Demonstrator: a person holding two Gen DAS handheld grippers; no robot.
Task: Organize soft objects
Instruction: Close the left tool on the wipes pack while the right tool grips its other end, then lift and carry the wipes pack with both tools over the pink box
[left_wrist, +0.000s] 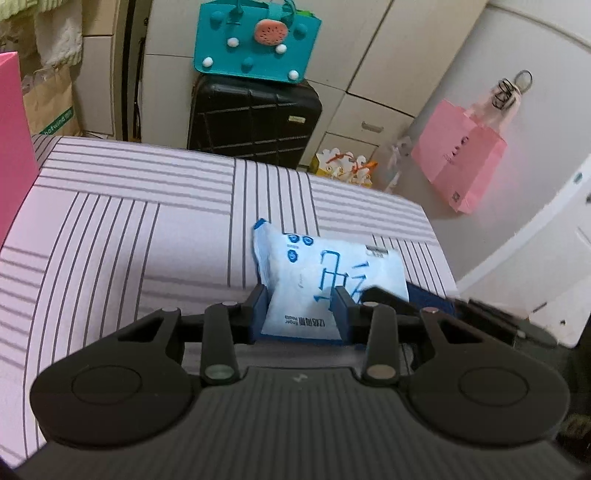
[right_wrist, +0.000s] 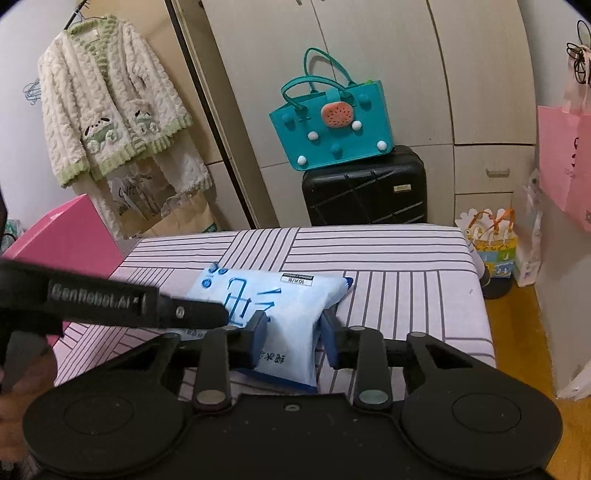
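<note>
A soft light-blue tissue pack (left_wrist: 332, 266) with blue printing lies on the striped bed cover (left_wrist: 129, 221). My left gripper (left_wrist: 300, 301) is shut on its near end, with the blue pads pressed against both sides. The right wrist view shows the same pack (right_wrist: 288, 291), squeezed at its near corner between the pads of my right gripper (right_wrist: 293, 328). The left tool's black arm (right_wrist: 99, 299) reaches in from the left onto the pack. Both grippers hold the one pack, close together.
A pink box (right_wrist: 70, 236) stands on the bed's far left. Beyond the bed are a black suitcase (right_wrist: 364, 184) with a teal felt bag (right_wrist: 328, 125) on top, cabinets, a hanging cardigan (right_wrist: 107, 99) and a pink paper bag (left_wrist: 461, 162). The bed's right edge (right_wrist: 480, 295) drops to the floor.
</note>
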